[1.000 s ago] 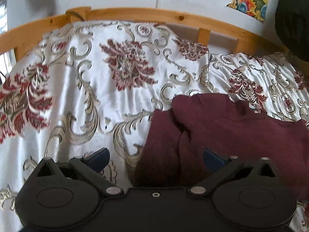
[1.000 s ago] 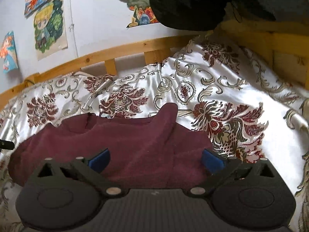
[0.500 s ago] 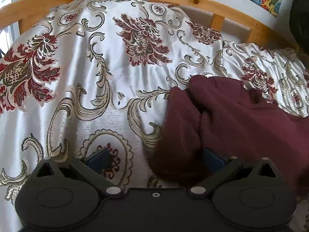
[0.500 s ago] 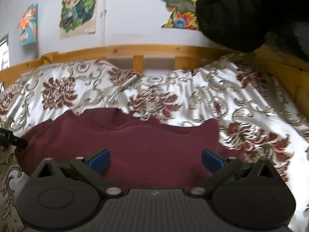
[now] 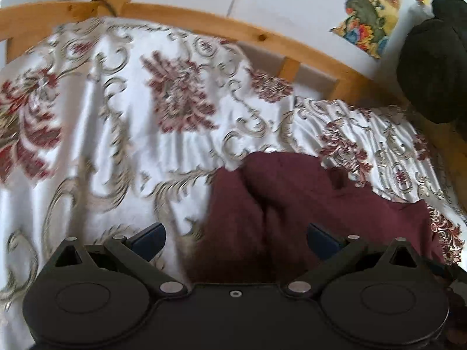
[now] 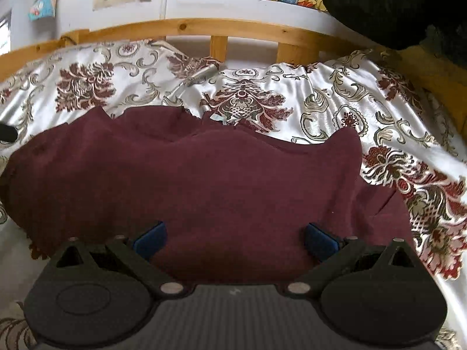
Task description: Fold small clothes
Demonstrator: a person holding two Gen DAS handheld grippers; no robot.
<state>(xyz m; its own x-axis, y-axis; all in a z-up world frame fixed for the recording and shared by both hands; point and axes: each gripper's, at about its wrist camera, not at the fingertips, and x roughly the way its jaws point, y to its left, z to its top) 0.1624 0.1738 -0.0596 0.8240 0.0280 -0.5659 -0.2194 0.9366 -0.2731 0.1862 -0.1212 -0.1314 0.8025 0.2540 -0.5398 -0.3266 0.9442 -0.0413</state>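
Maroon garment (image 6: 186,180) lay partly folded on bed's floral cover (image 5: 116,151), layers doubled over. Left tongs (image 5: 236,237) and right tongs (image 6: 235,237) both spread wide, holding nothing, hovering at near hem, prob. lining up next grip.

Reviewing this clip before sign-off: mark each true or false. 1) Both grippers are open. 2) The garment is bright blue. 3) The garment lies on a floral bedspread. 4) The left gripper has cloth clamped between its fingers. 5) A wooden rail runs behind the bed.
1) True: the left gripper and the right gripper both have their fingers spread wide.
2) False: the garment is dark maroon.
3) True: it rests on the white floral bedspread.
4) False: the jaws stand apart, gripping nothing; the garment only lies beneath them.
5) True: the wooden rail runs along the wall side.
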